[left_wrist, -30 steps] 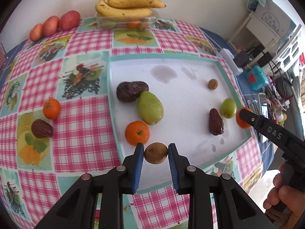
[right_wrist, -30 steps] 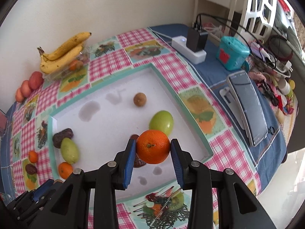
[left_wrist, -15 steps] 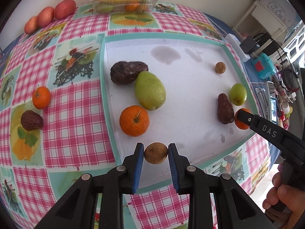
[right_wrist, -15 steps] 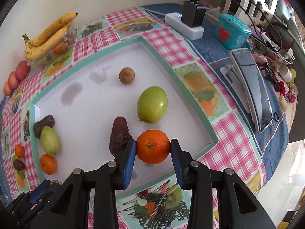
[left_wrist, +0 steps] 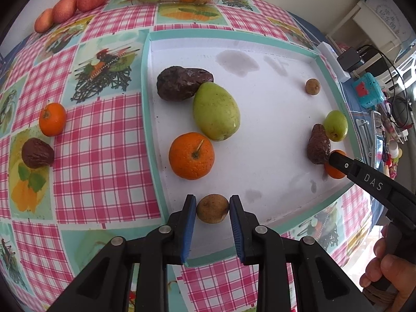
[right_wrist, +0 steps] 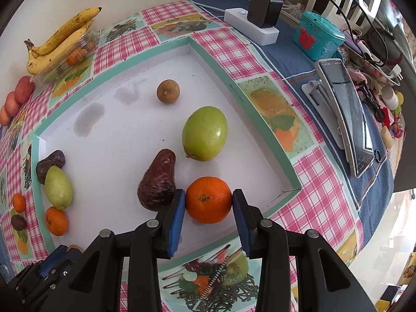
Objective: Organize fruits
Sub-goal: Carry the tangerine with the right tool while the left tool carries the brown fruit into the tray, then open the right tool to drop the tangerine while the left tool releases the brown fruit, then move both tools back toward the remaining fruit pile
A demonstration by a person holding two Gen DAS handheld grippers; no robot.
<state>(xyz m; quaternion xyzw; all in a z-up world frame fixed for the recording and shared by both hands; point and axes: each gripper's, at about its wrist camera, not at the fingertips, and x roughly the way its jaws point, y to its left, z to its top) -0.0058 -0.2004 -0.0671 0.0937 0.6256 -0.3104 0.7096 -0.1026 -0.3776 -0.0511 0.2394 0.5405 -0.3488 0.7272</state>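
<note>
My left gripper (left_wrist: 212, 209) is shut on a small brown round fruit (left_wrist: 212, 208), low over the near left part of the white tray (left_wrist: 145, 98). An orange (left_wrist: 191, 156), a green pear-shaped fruit (left_wrist: 215, 111) and a dark avocado (left_wrist: 183, 83) lie just ahead of it. My right gripper (right_wrist: 208, 202) is shut on an orange (right_wrist: 208, 199), low in the tray's near right corner. This orange sits beside a dark avocado (right_wrist: 157, 182) and near a green fruit (right_wrist: 205, 133). Another small brown fruit (right_wrist: 168, 91) lies farther back.
On the checked cloth left of the tray lie a small orange (left_wrist: 52, 119) and a dark fruit (left_wrist: 37, 153). Bananas on a clear box (right_wrist: 62, 39) and red fruits (left_wrist: 78, 2) sit at the back. A power strip (right_wrist: 252, 26), teal box (right_wrist: 318, 36) and phone on a stand (right_wrist: 348, 119) are on the right.
Both grippers have come lower and closer to the tray, each still holding its fruit. The held orange now sits down beside the dark avocado.
</note>
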